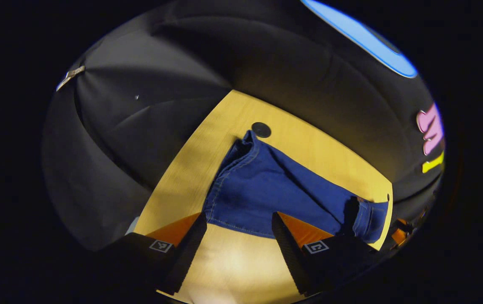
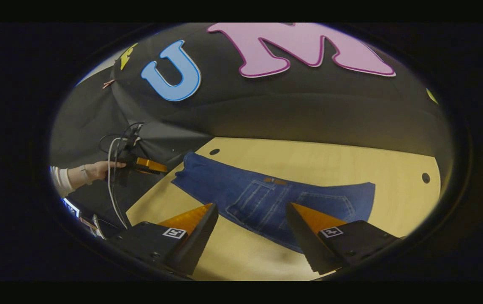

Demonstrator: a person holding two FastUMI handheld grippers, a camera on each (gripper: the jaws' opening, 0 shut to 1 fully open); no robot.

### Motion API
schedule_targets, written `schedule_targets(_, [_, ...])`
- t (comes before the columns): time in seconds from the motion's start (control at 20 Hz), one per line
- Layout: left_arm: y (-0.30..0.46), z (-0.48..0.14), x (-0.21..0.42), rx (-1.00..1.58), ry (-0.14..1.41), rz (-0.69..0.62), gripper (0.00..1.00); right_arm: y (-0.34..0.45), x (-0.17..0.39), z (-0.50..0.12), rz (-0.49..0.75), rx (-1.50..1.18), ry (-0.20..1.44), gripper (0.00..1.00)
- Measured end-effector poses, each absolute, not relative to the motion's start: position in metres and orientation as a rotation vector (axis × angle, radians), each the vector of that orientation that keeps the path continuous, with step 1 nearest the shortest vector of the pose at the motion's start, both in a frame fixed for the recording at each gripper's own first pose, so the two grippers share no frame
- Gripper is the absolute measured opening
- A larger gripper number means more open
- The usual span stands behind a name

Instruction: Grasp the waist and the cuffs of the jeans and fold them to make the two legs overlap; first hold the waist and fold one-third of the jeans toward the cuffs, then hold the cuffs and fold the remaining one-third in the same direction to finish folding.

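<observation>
Blue jeans point(image 2: 267, 194) lie flat across the wooden table point(image 2: 330, 160), back pockets facing up. My right gripper point(image 2: 252, 209) hovers open just in front of the pocket area, nothing between its fingers. In the left gripper view the jeans point(image 1: 267, 185) stretch from a table hole toward the right edge. Their stitched near edge lies just beyond my open left gripper point(image 1: 237, 219), which holds nothing. In the right gripper view, a hand point(image 2: 98, 169) holds the left gripper point(image 2: 148, 165) off the table's left side, close to the jeans' left end.
Round holes mark the tabletop point(image 2: 425, 177) point(image 1: 261, 129), one right beside a corner of the jeans. Cables point(image 2: 112, 185) hang from the left gripper past the table's left edge. Black cloth wall stands close behind the table point(image 1: 233, 261).
</observation>
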State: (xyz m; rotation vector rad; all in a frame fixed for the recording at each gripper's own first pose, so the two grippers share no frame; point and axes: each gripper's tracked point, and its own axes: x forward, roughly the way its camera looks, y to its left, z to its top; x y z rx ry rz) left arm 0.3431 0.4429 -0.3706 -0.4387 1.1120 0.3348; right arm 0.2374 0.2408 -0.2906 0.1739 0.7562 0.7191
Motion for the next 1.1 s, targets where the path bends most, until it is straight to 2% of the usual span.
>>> schedule_targets(0.25, [0.466, -0.418, 0.355, -0.343, 1.263, 0.395, 0.98, 0.189, 0.224, -0.308, 0.678, 0.157, 0.792, 0.98])
schedule_targets(0.3, [0.465, -0.425, 0.353, -0.333, 1.296, 0.397, 0.92, 0.183, 0.223, -0.312, 0.669, 0.154, 0.797, 0.98])
schedule_targets(0.35, [0.463, -0.430, 0.351, -0.333, 1.325, 0.394, 0.98, 0.178, 0.224, -0.316, 0.659, 0.147, 0.800, 0.98])
schedule_targets(0.4, [0.461, -0.437, 0.349, -0.341, 1.348, 0.398, 0.92, 0.172, 0.226, -0.320, 0.646, 0.138, 0.804, 0.98])
schedule_targets(0.45, [0.456, -0.446, 0.347, -0.366, 1.367, 0.399, 0.98, 0.169, 0.227, -0.323, 0.637, 0.136, 0.813, 0.98])
schedule_targets(0.5, [0.460, -0.451, 0.340, -0.341, 1.415, 0.430, 0.92, 0.168, 0.228, -0.324, 0.633, 0.144, 0.820, 0.98])
schedule_targets(0.6, [0.461, -0.457, 0.342, -0.289, 1.426, 0.411, 0.99, 0.172, 0.231, -0.319, 0.637, 0.172, 0.817, 0.98])
schedule_targets(0.65, [0.459, -0.452, 0.343, -0.278, 1.438, 0.400, 0.93, 0.173, 0.231, -0.318, 0.638, 0.182, 0.818, 0.98])
schedule_targets(0.9, [0.458, -0.450, 0.346, -0.227, 1.450, 0.335, 0.93, 0.171, 0.227, -0.316, 0.641, 0.166, 0.820, 0.98])
schedule_targets(1.1, [0.451, -0.454, 0.346, -0.230, 1.448, 0.334, 0.93, 0.171, 0.223, -0.314, 0.648, 0.162, 0.826, 0.98])
